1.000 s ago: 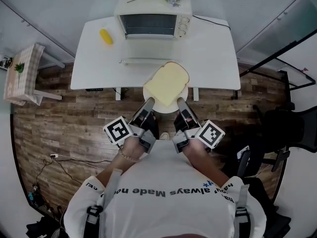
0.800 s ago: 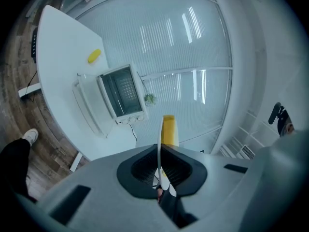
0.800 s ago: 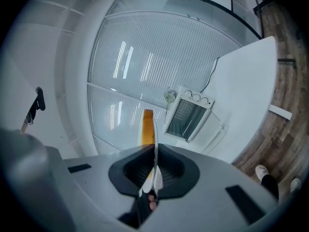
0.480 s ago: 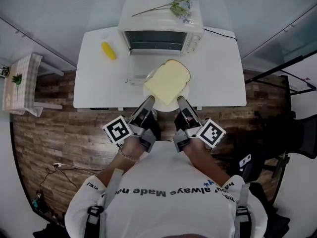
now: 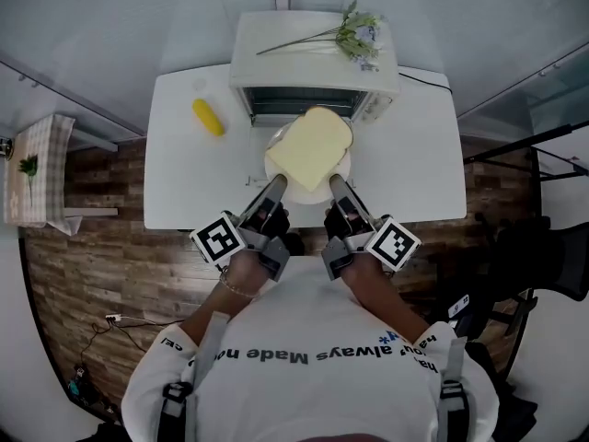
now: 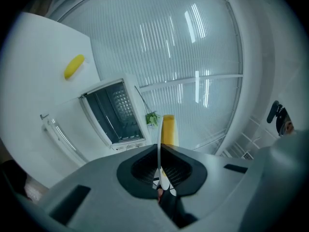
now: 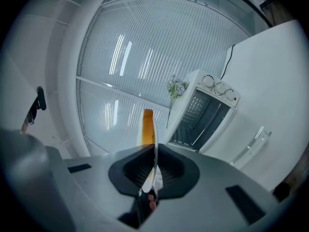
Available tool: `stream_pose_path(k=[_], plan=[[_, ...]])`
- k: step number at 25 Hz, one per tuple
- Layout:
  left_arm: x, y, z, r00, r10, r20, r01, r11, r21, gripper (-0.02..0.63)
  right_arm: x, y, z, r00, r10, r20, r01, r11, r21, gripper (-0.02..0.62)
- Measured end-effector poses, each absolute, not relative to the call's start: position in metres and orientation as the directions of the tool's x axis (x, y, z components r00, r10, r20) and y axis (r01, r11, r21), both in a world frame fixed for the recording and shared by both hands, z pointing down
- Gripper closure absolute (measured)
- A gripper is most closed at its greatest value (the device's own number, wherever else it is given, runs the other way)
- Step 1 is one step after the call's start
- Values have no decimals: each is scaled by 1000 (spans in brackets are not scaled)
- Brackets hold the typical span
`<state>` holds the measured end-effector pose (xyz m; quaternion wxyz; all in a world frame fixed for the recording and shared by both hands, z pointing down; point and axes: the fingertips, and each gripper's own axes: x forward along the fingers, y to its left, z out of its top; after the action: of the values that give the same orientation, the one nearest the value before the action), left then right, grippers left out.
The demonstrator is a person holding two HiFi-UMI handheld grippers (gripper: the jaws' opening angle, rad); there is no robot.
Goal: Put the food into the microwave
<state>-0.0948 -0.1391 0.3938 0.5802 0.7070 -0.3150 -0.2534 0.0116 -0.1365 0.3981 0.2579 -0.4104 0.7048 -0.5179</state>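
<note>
A white plate (image 5: 296,188) carrying a large slice of bread (image 5: 310,148) is held level over the white table (image 5: 184,182), right in front of the oven (image 5: 313,58). The oven's door is folded down. My left gripper (image 5: 275,185) is shut on the plate's near left rim and my right gripper (image 5: 337,183) on its near right rim. In the left gripper view the plate (image 6: 159,151) shows edge-on between the jaws, with the bread (image 6: 168,129) beyond. The right gripper view shows the same plate (image 7: 154,146) and bread (image 7: 146,125).
A yellow corn cob (image 5: 208,117) lies on the table left of the oven. A flower sprig (image 5: 357,35) rests on the oven's top. The open door's handle (image 6: 60,134) sticks out toward me. A small side table (image 5: 32,168) stands at far left over wood floor.
The plate with the bread has travelled forward from the table's near edge to just before the oven's opening. Both grippers kept their hold on it.
</note>
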Motion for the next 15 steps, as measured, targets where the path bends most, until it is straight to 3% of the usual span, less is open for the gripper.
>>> stream_pose_path(k=[15], plan=[[-94,-203,399,707,-707,14,-142,-123,982,588,12,-195,400,-494,-866,80,-323,97,-941,571]])
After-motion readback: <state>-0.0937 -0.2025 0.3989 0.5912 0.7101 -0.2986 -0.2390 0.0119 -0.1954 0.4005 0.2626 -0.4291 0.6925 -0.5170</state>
